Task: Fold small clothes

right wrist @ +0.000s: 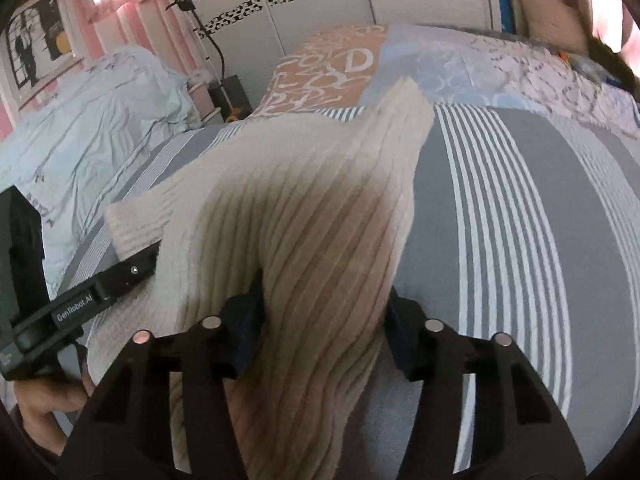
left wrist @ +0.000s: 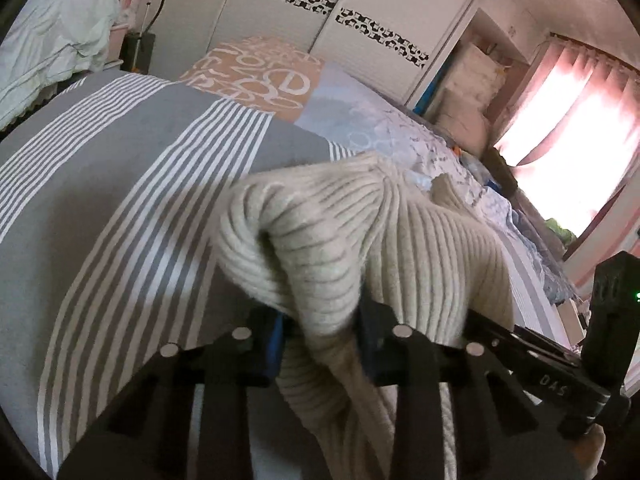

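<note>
A cream ribbed knit garment [left wrist: 432, 240] hangs bunched above the striped bed. My left gripper [left wrist: 322, 334] is shut on a thick fold of it, and the cloth spills over both fingers. In the right wrist view the same knit [right wrist: 312, 216] rises from between the fingers of my right gripper [right wrist: 326, 332], which is shut on it, while a loose corner stands up toward the far pillows. Both grippers hold the garment side by side. The fingertips are hidden by cloth in both views.
The bed carries a grey and white striped cover [left wrist: 120, 184], an orange lettered pillow [right wrist: 332, 76] and a pale blue patterned quilt [right wrist: 520, 68]. White wardrobe doors [left wrist: 304, 16] stand behind, with a rumpled light sheet [right wrist: 92, 120] to the left. A hand [right wrist: 44, 412] holds the left tool.
</note>
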Available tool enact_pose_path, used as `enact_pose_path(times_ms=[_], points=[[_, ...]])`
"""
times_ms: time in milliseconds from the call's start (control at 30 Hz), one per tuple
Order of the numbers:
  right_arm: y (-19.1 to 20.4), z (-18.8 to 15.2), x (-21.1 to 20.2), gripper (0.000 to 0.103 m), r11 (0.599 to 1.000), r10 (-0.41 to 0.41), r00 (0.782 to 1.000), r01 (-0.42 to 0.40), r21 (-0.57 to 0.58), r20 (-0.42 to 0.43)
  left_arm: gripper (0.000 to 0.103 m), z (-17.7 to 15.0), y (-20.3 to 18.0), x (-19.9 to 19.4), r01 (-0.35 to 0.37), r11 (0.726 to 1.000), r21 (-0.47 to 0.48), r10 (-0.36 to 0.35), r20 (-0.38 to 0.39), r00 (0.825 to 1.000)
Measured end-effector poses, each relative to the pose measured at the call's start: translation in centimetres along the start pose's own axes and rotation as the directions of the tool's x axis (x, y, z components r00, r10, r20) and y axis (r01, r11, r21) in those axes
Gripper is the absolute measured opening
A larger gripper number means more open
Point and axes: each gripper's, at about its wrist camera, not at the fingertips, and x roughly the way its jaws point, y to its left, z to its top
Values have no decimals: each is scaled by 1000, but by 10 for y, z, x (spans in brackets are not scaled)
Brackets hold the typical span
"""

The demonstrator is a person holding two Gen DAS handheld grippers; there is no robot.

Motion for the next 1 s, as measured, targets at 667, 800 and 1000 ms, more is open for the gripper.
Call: enact_pose_path(times_ms=[667,800,1000], points=[[-17,25,-51,45,982,-128,986,141,-128,108,26,6,-77,7,24,990,136,-25,5,1000],[-50,29,-63,45,977,-162,981,175,-120,109,26,7,-106,24,51,987,152,-50,-12,999],[-118,28,-79,45,967,-240,966,246,-60,91,27,-4,-167,61,98,978,186,-92,-39,995]])
